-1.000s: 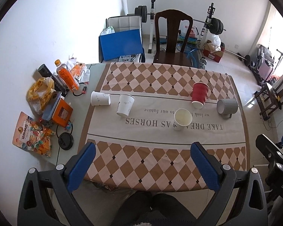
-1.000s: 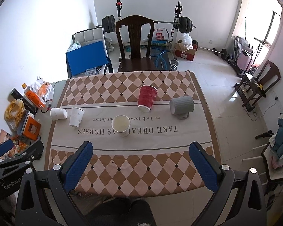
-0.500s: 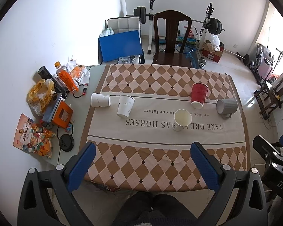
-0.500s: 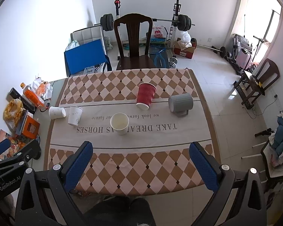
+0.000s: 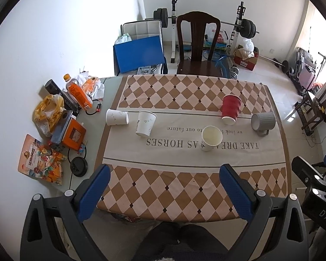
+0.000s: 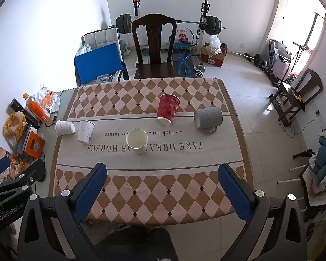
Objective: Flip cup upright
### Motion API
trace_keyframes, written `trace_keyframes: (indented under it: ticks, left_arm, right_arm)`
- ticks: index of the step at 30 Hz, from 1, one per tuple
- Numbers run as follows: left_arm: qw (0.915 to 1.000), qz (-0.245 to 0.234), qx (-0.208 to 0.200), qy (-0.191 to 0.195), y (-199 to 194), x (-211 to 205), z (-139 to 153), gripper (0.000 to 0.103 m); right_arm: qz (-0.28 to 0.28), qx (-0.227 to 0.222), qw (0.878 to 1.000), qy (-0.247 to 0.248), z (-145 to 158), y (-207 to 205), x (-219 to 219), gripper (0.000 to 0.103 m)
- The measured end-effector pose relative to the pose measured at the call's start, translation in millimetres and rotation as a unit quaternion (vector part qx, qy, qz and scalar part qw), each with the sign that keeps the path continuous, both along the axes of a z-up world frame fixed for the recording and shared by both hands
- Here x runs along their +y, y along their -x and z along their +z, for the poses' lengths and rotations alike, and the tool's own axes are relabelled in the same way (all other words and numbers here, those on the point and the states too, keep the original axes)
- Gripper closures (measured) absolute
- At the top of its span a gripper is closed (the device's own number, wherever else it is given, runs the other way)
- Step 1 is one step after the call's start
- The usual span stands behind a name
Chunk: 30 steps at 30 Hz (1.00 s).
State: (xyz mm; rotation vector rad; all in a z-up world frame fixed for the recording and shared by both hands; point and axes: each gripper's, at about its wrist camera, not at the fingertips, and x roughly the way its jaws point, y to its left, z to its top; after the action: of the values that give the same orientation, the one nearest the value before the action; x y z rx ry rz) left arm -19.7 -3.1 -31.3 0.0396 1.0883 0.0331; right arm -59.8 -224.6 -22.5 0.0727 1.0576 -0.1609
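Several cups sit on the checked tablecloth (image 5: 184, 191). A white paper cup (image 5: 117, 117) lies on its side at the left edge. A second white cup (image 5: 145, 123) stands mouth down beside it. A third white cup (image 5: 211, 138) stands upright. A red ribbed cup (image 5: 230, 108) stands mouth down. A grey mug (image 5: 262, 120) lies on its side at the right. The same cups show in the right wrist view: lying white (image 6: 65, 127), inverted white (image 6: 85, 131), upright white (image 6: 137, 141), red (image 6: 167, 109), mug (image 6: 208, 117). My left gripper (image 5: 163, 189) and right gripper (image 6: 162, 189) are open, empty, high above the table's near edge.
Snack bags, an orange bottle (image 5: 77, 92), an orange box (image 5: 72, 134) and a black lid (image 5: 78, 166) crowd the table's left strip. A dark wooden chair (image 5: 197, 47) stands behind the table. Weights and a blue board (image 5: 139, 56) lie beyond. The left gripper shows in the right wrist view's lower left (image 6: 13, 187).
Both views have drifted slightly; the table sits a little lower and farther in frame, so both grippers have risen or pulled back a touch. No cup has moved.
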Motion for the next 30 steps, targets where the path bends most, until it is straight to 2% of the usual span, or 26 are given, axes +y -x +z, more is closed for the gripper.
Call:
trace_keyframes:
  ticks: [30]
  left_arm:
    - [1.0, 0.007, 0.005, -0.001, -3.8, 4.5, -9.0, 0.001]
  right_arm:
    - [0.004, 0.003, 1.0, 0.001, -5.5, -1.7, 0.5, 0.0]
